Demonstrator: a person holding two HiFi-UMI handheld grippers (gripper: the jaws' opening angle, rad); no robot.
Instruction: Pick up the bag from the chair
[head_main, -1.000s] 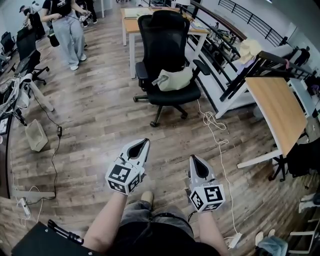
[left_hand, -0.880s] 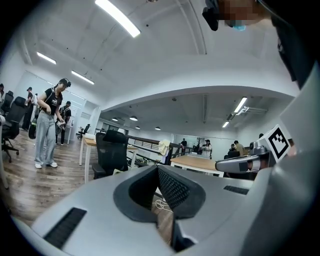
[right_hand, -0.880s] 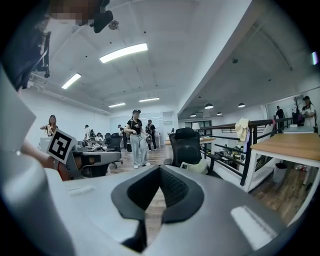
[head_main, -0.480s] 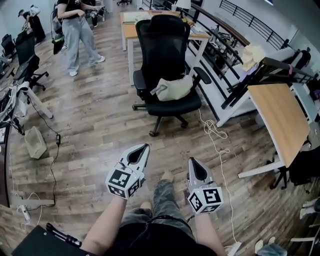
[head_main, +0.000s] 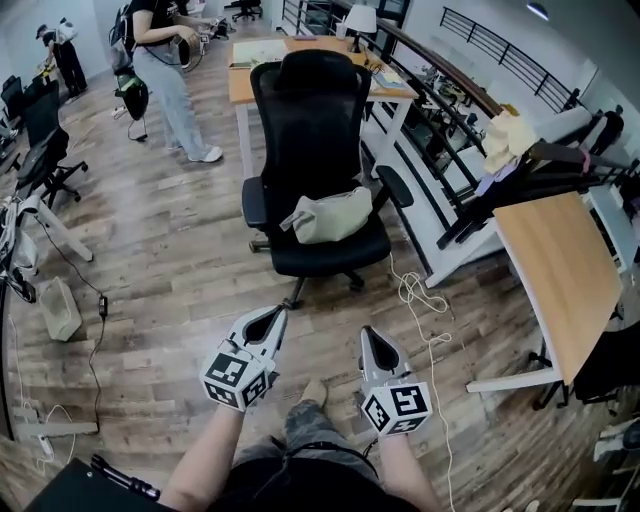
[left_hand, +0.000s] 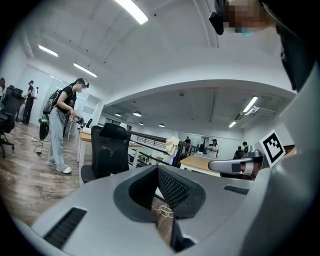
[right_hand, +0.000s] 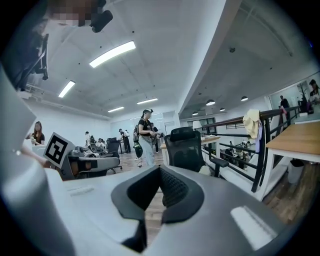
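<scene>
I have closed on the chair (head_main: 310, 110); the bag (head_main: 332, 215) lies on its seat, nearer but judged beyond reach. Pressed together, empty: left hand-held gripper (head_main: 274, 314), right hand-held gripper (head_main: 368, 333).

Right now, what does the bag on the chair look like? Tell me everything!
The bag is a pale cream pouch, long and puffy, and looks like soft cloth. It lies sideways on the seat of the black office chair, close to the backrest. A grey strap end pokes out toward the view's left. Only the chair touches it: the left gripper and right gripper are shut, empty and well short of it.
</scene>
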